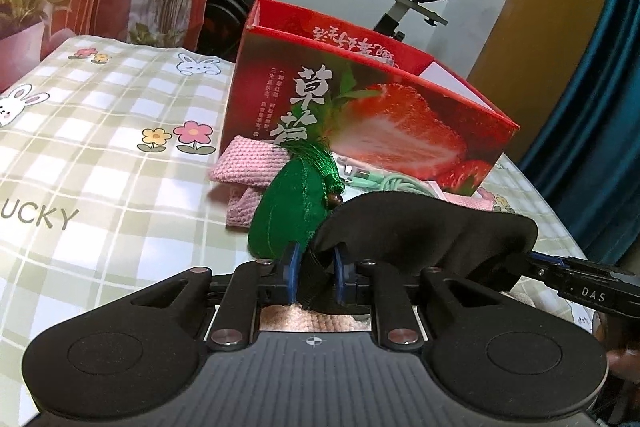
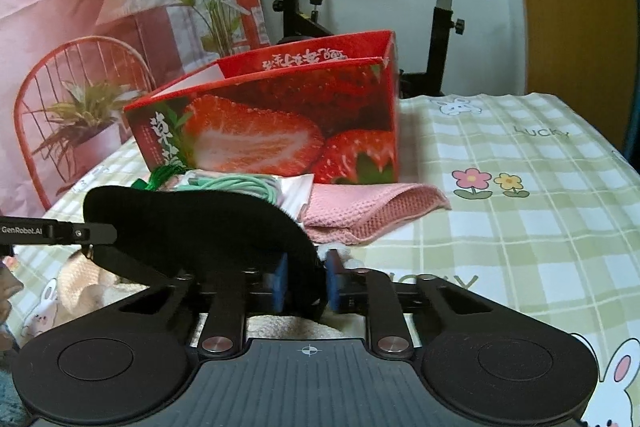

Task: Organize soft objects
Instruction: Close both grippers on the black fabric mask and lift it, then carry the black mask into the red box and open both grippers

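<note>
A black soft eye mask [image 1: 424, 231] is stretched between both grippers above the table. My left gripper [image 1: 316, 263] is shut on its left end; my right gripper [image 2: 304, 279] is shut on its right end, where the mask [image 2: 192, 227] fills the view's middle. The right gripper's tip [image 1: 576, 273] shows in the left wrist view, the left gripper's tip [image 2: 60, 233] in the right wrist view. Behind the mask lie a green tasselled pouch [image 1: 292, 215], a pink knitted cloth [image 1: 252, 163] [image 2: 372, 207] and a coiled mint cable [image 2: 236, 185]. A red strawberry box [image 1: 360, 111] [image 2: 280, 119] stands open behind them.
The table carries a checked bunny cloth [image 1: 100, 131] [image 2: 520, 207]. A beige plush thing [image 2: 88, 283] lies under the mask. An exercise bike [image 2: 444, 19] stands behind the table, with a plant-print backdrop [image 2: 80, 27] at the left and a blue curtain [image 1: 600, 107] at the right.
</note>
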`<state>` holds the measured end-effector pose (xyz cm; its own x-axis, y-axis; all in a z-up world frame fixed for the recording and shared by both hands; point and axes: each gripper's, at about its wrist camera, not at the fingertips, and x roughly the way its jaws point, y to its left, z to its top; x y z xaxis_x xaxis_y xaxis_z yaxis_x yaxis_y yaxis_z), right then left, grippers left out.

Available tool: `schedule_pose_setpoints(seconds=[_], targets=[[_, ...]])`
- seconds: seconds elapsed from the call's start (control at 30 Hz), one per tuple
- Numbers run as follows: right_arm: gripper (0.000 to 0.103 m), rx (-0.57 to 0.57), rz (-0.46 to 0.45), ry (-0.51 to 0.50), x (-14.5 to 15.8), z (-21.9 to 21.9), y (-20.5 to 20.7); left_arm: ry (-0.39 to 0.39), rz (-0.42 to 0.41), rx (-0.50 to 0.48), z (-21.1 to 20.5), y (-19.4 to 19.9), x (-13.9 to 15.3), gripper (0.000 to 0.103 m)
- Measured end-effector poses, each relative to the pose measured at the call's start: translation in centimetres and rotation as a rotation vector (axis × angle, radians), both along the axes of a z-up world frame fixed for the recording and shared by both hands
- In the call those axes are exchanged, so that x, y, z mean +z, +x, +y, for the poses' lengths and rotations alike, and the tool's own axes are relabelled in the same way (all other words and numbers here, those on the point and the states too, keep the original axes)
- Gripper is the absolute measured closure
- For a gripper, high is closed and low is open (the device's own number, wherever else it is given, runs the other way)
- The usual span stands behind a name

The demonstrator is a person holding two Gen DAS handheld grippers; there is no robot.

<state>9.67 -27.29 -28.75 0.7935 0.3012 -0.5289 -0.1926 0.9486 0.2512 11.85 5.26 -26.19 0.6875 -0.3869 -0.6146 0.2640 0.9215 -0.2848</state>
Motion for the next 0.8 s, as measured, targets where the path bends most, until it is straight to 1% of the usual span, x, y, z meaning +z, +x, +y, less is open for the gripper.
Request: schedule_pose_setpoints(seconds=[0.1,0.17,0.37,0.57,0.8], targets=[[0.091,0.013,-0.017,0.01,0.3,0.0,-0.2,-0.002,-0.005,0.002,0.0,0.0,0.1,0.084],[0.092,0.014,-0.035,0.026,0.8,-0.2,-0.3,-0.004,-0.025,-0.002,-0.1,-0.3,0.5,0.085],[0.094,0.017,-0.136,0.055,3.6,-0.9,-0.8,-0.012,-0.134,-0.031,-0.5,-1.2,3.3,0.086],[0.094,0.022,-0.216,0.047,6.2,-1.1,-0.7,0.005,-0.24,-0.038,-0.9,-1.7,6.3,0.086],[0.094,0.036,-0.301,0.042,9.9,-1.1,1.6,0.015,-0.35,-0.019,-1.3,-0.4,10.2,0.086]])
